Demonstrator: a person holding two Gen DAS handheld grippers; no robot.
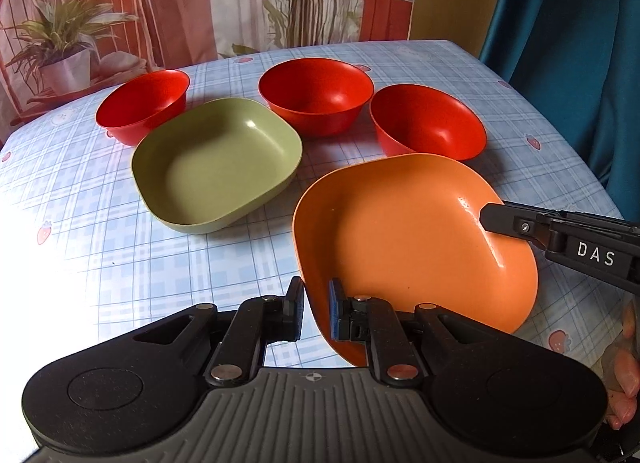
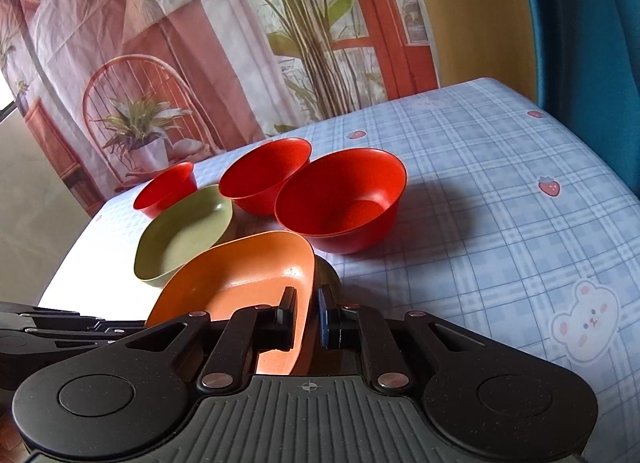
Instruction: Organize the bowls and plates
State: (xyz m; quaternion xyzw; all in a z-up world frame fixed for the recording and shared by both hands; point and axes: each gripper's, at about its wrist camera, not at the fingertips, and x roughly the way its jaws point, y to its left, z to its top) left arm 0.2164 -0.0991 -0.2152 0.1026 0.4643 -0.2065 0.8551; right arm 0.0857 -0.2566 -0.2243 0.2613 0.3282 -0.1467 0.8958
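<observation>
Orange plate rim pinched by left gripper and right gripper, underside hidden.

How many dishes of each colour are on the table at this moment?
Red bowls: 3 (left, middle, right)
Green plate: 1
Orange plate: 1, with the left gripper and the right gripper each straddling its rim
Total: 5 dishes
</observation>
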